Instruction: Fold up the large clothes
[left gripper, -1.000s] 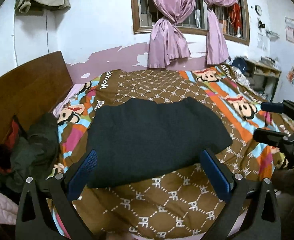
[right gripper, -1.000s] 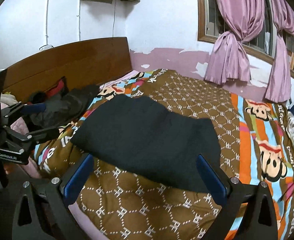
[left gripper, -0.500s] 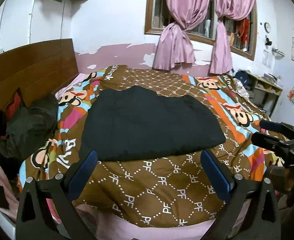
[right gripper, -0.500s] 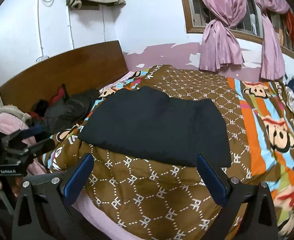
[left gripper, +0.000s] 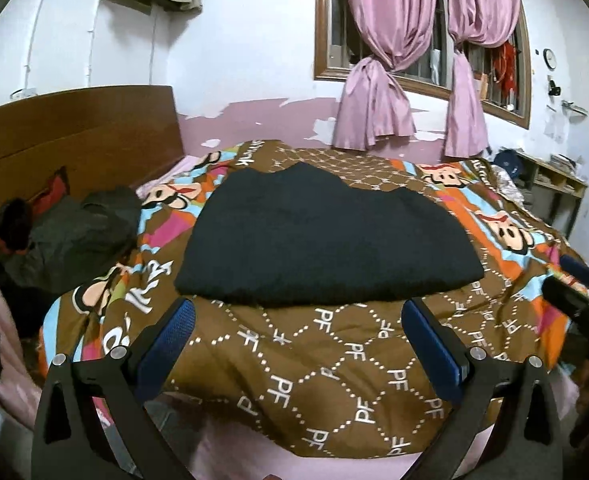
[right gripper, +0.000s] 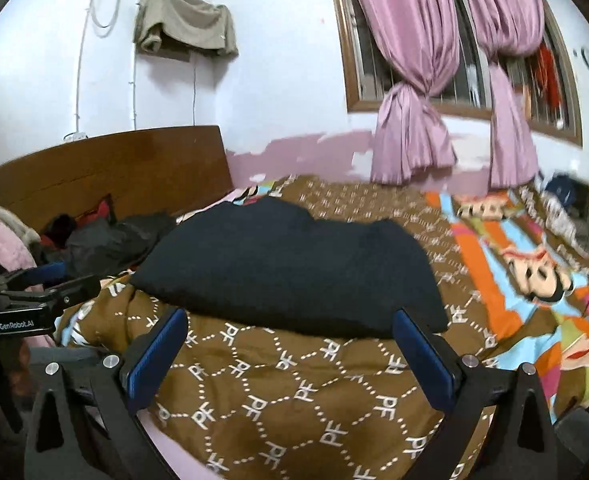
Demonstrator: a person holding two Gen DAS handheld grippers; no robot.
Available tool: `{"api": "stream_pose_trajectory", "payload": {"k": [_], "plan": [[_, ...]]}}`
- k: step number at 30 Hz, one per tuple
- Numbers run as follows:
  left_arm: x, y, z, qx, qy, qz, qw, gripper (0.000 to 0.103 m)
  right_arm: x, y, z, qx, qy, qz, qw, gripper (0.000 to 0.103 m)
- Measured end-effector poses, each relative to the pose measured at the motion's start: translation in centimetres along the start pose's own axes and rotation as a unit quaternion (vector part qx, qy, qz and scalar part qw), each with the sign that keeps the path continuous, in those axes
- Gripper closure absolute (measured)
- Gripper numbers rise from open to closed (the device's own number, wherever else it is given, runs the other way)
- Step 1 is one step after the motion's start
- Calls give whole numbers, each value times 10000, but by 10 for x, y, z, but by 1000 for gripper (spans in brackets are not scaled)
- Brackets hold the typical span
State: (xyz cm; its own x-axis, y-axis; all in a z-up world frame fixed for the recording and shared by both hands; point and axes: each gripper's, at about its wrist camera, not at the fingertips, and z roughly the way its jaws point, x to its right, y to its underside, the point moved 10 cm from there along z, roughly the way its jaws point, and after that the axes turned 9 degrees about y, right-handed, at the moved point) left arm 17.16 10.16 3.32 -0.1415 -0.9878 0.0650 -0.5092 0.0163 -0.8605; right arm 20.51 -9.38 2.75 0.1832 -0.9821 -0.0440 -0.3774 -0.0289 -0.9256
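Note:
A dark navy garment (left gripper: 326,240) (right gripper: 294,264) lies folded into a flat rectangle on the brown patterned bedspread (left gripper: 302,376) (right gripper: 286,384). My left gripper (left gripper: 298,344) hangs open over the near edge of the bed, short of the garment, with nothing between its blue pads. My right gripper (right gripper: 290,352) is open too, its fingertips close to the garment's near edge and holding nothing. Each gripper shows at the side of the other's view: the right one (left gripper: 578,300), the left one (right gripper: 42,292).
A heap of dark and red clothes (left gripper: 54,232) (right gripper: 94,236) lies by the wooden headboard (left gripper: 74,136) at the left. Pink curtains (left gripper: 378,80) hang at the window behind the bed. Shelves (left gripper: 550,188) stand at the far right. A cloth (right gripper: 182,20) hangs on the wall.
Both grippers have drawn back from the garment toward the near bed edge and tilted up, so more bedspread and wall show. The garment has stayed put, folded.

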Motion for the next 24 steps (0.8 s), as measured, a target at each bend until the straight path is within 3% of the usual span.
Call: {"api": "stream_pose_trajectory", "payload": {"k": [8,13,24], "plan": [[13,29,-6,127,-217,430,9988,2,13,18,-2,-36,216,159,9996,0],[16,44,-1,126,-10,399,9991,2,14,32,7,-234,231,243,9992,0],[10,46,7,192,-36,327,9993,2,19,39,12,-324,211,349,9986,0]]}}
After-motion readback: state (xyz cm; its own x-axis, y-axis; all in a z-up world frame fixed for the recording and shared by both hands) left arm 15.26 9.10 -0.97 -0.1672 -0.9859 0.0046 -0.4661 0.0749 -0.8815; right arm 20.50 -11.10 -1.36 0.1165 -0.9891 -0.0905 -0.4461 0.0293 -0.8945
